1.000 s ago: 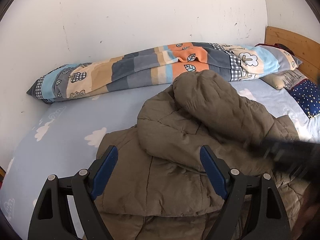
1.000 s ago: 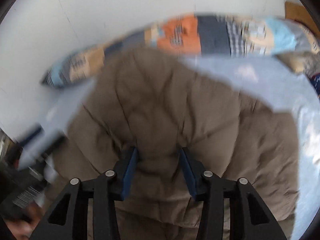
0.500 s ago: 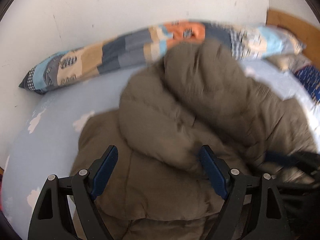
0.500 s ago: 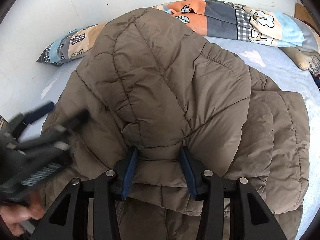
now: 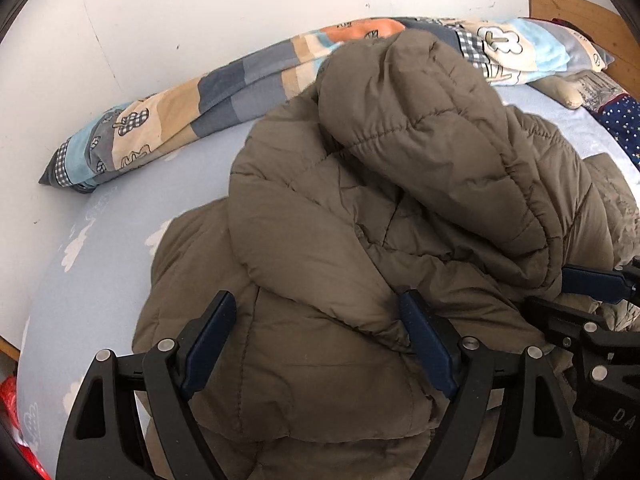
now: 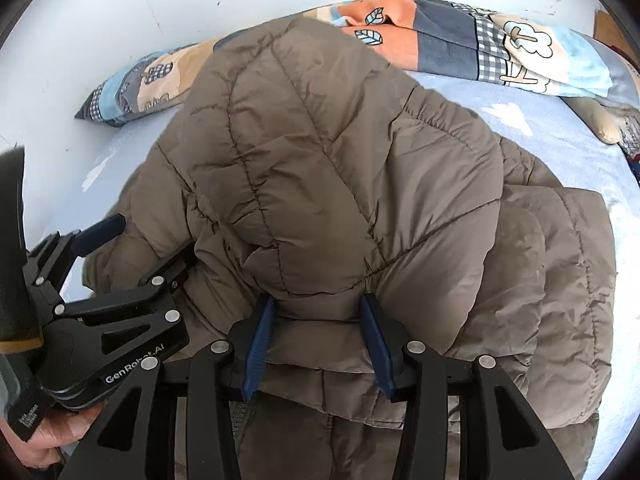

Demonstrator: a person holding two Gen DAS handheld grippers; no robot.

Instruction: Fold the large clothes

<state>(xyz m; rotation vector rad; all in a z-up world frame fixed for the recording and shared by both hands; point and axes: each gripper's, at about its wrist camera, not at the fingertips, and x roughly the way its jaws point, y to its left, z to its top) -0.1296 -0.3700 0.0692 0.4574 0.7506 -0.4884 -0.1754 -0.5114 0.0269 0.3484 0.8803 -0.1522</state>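
Lying bunched on the bed, the brown puffer jacket now has its upper part doubled over towards the near edge of the bed, where a second ago that bulge sat farther back, closer to the rolled patchwork quilt along the wall. The right hand-held gripper is clamped on a thick quilted fold of the jacket, its blue pads pressing in from both sides, and it has carried that fold up and over the jacket's body. The left hand-held gripper has moved in closer too; its jaws stand wide apart with jacket fabric bulging between them (nothing pinched, as far as I can tell).

For the task this means the first big fold is likely mid-way: the raised portion hangs puffed and rounded rather than flat. The next move probably calls for laying that fold down on the jacket's lower half and using the left hand-held gripper to steady or smooth it, since the slippery padding may spring back.
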